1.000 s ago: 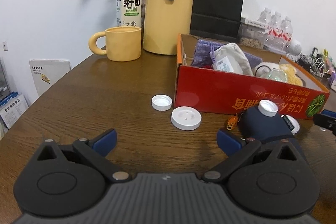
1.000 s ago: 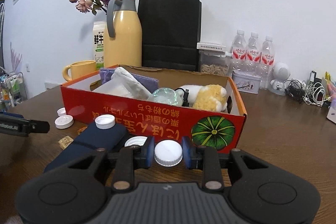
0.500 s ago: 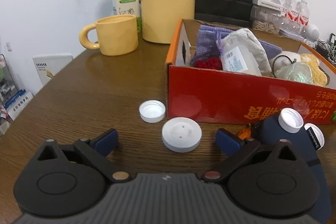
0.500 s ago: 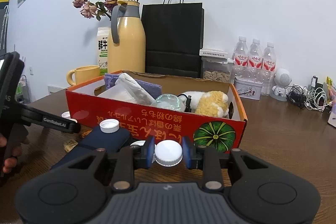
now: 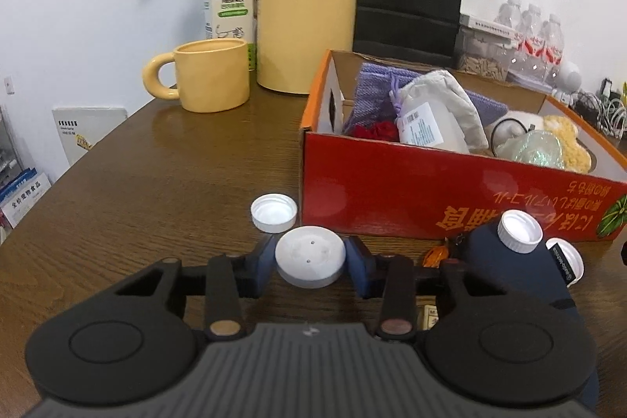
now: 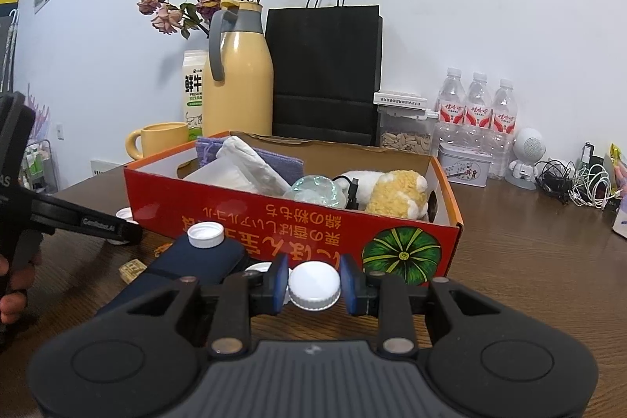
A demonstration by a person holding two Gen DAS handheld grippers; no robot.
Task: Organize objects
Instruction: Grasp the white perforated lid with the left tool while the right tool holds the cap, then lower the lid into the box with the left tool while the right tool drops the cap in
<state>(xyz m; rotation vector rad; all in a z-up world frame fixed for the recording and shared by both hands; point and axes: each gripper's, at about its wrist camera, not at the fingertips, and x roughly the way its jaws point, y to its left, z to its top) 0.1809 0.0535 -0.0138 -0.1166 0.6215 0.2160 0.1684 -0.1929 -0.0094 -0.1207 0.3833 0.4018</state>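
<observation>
Brown wood surface (image 5: 164, 183) carries the red box (image 5: 431, 183), already part-filled with pouches and a plush toy, with loose items in front of it. A dark blue case (image 5: 505, 273) with a white cap on top lies just beside the box front. The left gripper (image 5: 310, 259) has just closed from wide open around the white disc (image 5: 310, 257), which now sits between its blue pads on the surface; the pads appear to touch its rim, though contact is hard to confirm. A smaller open cap (image 5: 273, 212) lies just beyond. The right gripper (image 6: 313, 283) holds a white bottle cap (image 6: 314, 284) in narrow jaws before the box. Both pieces now look ready to go into the box.
</observation>
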